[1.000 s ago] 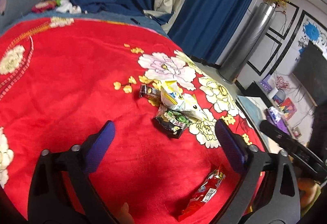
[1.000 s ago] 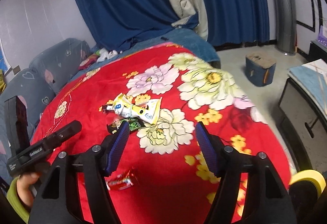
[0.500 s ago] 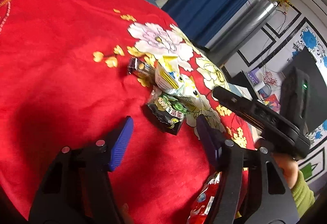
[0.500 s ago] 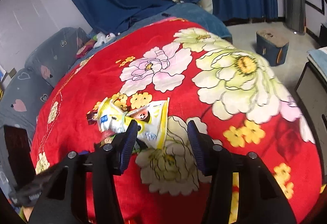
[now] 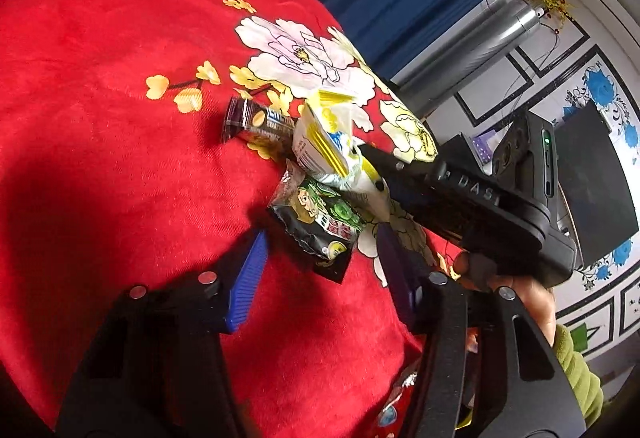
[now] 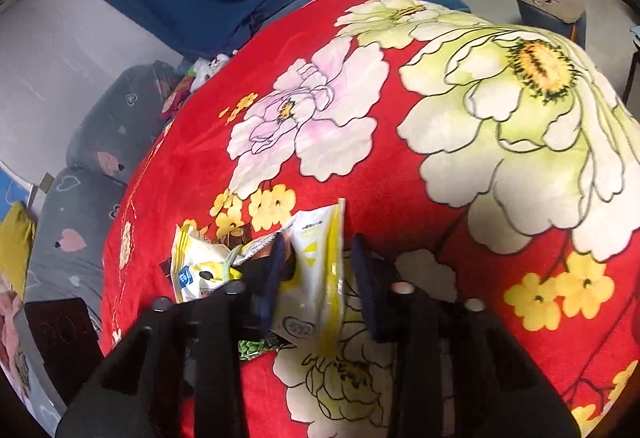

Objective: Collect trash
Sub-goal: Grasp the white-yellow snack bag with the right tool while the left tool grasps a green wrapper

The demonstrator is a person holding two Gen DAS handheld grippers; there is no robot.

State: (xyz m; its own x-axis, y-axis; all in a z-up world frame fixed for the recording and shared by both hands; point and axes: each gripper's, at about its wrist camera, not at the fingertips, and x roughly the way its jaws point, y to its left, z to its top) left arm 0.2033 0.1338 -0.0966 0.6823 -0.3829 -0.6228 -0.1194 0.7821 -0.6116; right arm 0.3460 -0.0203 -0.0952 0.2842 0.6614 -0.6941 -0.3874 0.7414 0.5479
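Yellow-and-white crinkled plastic snack wrapper (image 6: 316,278) is straddled by the half-open right tongs (image 6: 316,278), while the open, empty left tongs (image 5: 320,242) are held around a black-and-green foil packet (image 5: 320,226).

Wrappers (image 5: 320,198) crowd together (touching); bare red blanket (image 5: 100,98) lies around them.
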